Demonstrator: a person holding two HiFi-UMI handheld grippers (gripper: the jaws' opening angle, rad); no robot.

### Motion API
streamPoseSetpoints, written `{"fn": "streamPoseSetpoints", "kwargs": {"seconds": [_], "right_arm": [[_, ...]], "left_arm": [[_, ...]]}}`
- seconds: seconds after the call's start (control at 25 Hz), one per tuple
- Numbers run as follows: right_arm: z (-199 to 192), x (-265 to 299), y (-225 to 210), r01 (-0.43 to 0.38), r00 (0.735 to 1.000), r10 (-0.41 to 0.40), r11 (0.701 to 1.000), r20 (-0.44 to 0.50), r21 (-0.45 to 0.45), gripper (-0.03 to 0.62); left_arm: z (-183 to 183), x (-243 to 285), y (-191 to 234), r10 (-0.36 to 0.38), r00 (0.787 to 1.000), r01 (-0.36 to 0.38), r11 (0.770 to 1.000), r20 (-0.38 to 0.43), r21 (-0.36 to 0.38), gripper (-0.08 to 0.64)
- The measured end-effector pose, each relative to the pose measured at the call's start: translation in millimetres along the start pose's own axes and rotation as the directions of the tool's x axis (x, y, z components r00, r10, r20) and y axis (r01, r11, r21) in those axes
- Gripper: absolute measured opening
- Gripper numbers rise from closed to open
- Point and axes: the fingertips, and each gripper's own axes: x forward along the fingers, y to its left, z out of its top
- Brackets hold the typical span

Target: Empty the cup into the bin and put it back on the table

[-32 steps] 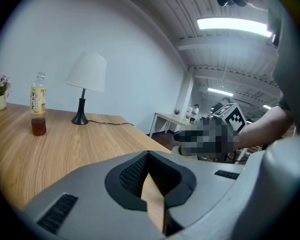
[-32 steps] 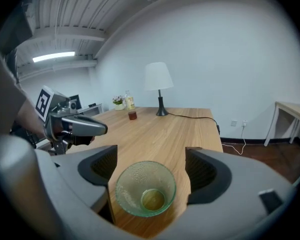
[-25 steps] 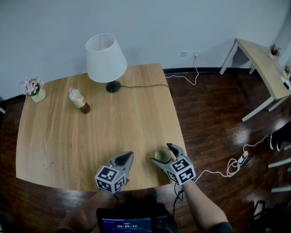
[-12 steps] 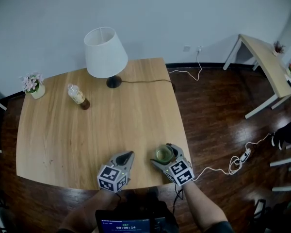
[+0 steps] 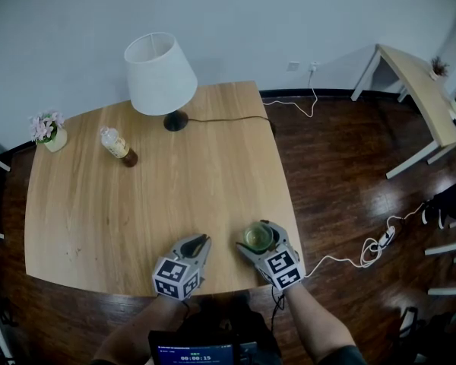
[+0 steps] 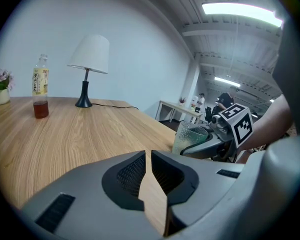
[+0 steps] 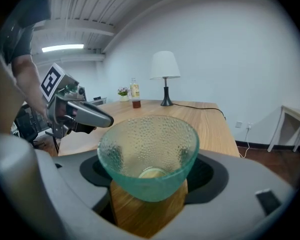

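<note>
A green dimpled glass cup (image 5: 257,236) stands on the wooden table (image 5: 137,204) near its front right corner, with a little pale residue at its bottom (image 7: 151,173). My right gripper (image 5: 252,235) reaches around it. Its jaws have just been closing with the cup (image 7: 147,154) between them, and the pads now lie against its sides. My left gripper (image 5: 201,239) hovers just to the cup's left, shut and empty, with its fingers nearly meeting (image 6: 149,156). The left gripper view shows the cup (image 6: 190,136) inside the right gripper (image 6: 215,139).
A white lamp (image 5: 159,74), a small bottle (image 5: 118,147) and a flower pot (image 5: 49,131) stand at the table's far side. A cord runs off the table's back right edge. A second table (image 5: 422,101) and a power strip (image 5: 380,243) are to the right. No bin shows.
Both grippers have sunk a little toward the table. The right fingers have drawn in around the cup, which has stayed in place.
</note>
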Motion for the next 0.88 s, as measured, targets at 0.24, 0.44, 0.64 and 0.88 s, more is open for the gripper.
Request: {"fn": "streamPoseSetpoints", "kwargs": {"seconds": [0.24,0.44,0.64,0.88], "right_arm": [[4.3,-3.7,0.3,-0.007,1.0,0.007,1.0,0.021,-0.01,0.396],[31.5,-16.5,4.4,0.002,0.996,0.0,1.0,0.084,-0.026,0.394],[64.0,-32.0,18.8,-0.024,0.993,0.032,0.997,0.111,-0.073,0.393],[104.0,-54.9,34.7,-0.036,0.99,0.048,0.995,0.133,-0.098,0.393]], "left_arm": [[-0.7,-8.7,-0.4,-0.001,1.0,0.001,1.0,0.012,-0.011,0.032],[21.5,-23.4,-2.1,-0.003,0.997,0.003,1.0,0.079,0.0,0.02],[54.6,-44.4,-2.9,0.007,0.986,-0.011,1.0,0.166,0.025,0.003],[91.3,-71.0,-9.4,-0.008,0.964,-0.003,0.999,0.265,0.042,0.003]]}}
